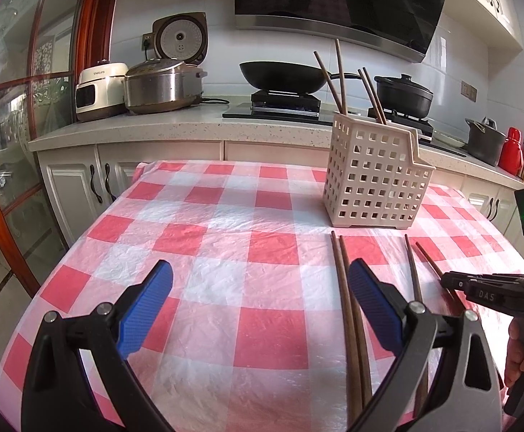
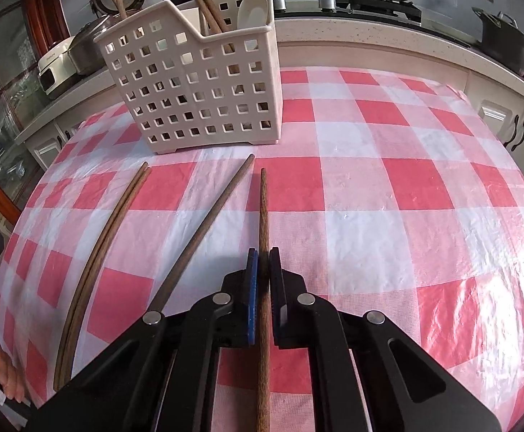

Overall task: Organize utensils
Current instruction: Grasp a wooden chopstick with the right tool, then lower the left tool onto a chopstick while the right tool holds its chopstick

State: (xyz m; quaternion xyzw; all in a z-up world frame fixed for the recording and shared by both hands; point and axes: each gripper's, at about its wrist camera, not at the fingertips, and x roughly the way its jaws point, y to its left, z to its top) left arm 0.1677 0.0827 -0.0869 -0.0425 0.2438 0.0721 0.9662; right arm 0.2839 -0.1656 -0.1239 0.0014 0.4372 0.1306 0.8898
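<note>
A cream perforated utensil basket [image 1: 377,176] stands on the checked table and also shows in the right wrist view [image 2: 197,86]. It holds several brown chopsticks and a white spoon [image 2: 252,10]. My right gripper [image 2: 263,255] is shut on a brown chopstick [image 2: 263,216] lying on the cloth. A single chopstick [image 2: 207,226] lies just to its left, and a pair of chopsticks [image 2: 99,248] further left. My left gripper [image 1: 258,280] is open and empty above the cloth, with the pair of chopsticks [image 1: 344,288] beside its right finger [image 1: 366,295].
The table has a red and white checked plastic cloth [image 1: 225,252]. Behind it runs a kitchen counter [image 1: 175,122] with rice cookers, a wok [image 1: 280,77] and pots on a stove. Cabinets stand below the counter, and a glass door is on the left.
</note>
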